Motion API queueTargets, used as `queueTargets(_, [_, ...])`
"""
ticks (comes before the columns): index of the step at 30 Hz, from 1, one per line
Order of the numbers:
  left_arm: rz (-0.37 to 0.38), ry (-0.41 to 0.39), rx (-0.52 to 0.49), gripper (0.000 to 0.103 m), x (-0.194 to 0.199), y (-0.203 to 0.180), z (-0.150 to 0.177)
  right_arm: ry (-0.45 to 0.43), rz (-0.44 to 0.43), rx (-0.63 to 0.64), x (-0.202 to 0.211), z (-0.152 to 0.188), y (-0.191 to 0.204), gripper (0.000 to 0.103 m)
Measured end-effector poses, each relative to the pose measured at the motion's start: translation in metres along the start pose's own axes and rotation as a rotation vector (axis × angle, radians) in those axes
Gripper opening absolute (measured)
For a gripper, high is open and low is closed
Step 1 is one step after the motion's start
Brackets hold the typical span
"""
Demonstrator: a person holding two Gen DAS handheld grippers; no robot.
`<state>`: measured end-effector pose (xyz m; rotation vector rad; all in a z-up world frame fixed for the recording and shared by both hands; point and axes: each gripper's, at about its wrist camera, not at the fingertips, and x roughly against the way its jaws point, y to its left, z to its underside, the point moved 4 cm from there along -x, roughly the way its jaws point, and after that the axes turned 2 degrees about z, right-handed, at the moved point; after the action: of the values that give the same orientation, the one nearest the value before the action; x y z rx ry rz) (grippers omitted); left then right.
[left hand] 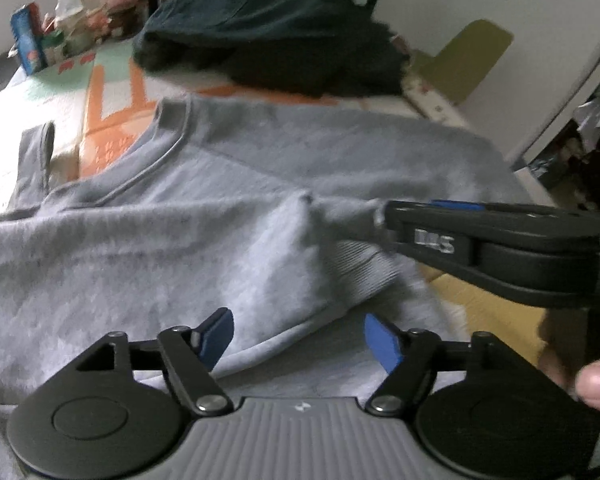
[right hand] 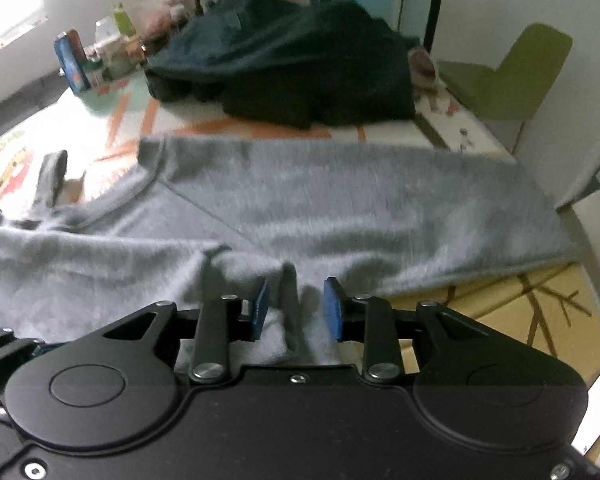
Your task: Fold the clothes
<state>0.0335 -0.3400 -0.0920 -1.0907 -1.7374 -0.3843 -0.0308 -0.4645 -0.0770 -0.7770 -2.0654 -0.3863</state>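
Lying flat on the patterned mat (right hand: 520, 300), the grey sweatshirt (left hand: 228, 200) is being spread below a dark clothes pile (left hand: 268, 32) at 12 o'clock. The left gripper (left hand: 298, 338) jaws are being held wide, empty. The right gripper (right hand: 296, 306) jaws are being held narrow, with a fabric ridge between them, not pressed.

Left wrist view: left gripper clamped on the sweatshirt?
No, the left gripper stands wide open, pads clear of the grey sweatshirt below.
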Motion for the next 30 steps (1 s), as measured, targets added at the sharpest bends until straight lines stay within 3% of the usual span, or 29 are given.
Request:
queueTargets(7, [-0.013,-0.058,0.005,0.078,0.015,0.003,-0.005,-0.054,-0.052,0.03,0.021,-0.014,0.015,0.03])
queueTargets(9, [-0.024,-0.069,0.023,0.073,0.015,0.011,-0.005,-0.049,-0.068,0.038,0.02,-0.014,0.019,0.028])
queueTargets(12, [-0.037,-0.048,0.069,0.06,0.007,0.026,-0.004,-0.028,-0.112,0.043,0.013,-0.013,0.025,0.02])
queueTargets(15, [-0.069,-0.024,0.102,0.054,-0.003,0.038,0.001,0.008,-0.136,0.052,0.0,-0.01,0.033,0.016])
queueTargets(23, [-0.109,0.053,0.135,0.053,-0.028,0.054,0.016,0.071,-0.226,0.044,-0.031,-0.004,0.05,0.011])
queueTargets(30, [-0.126,0.079,0.143,0.053,-0.035,0.063,0.02,0.132,-0.185,0.059,-0.064,-0.001,0.049,0.011])
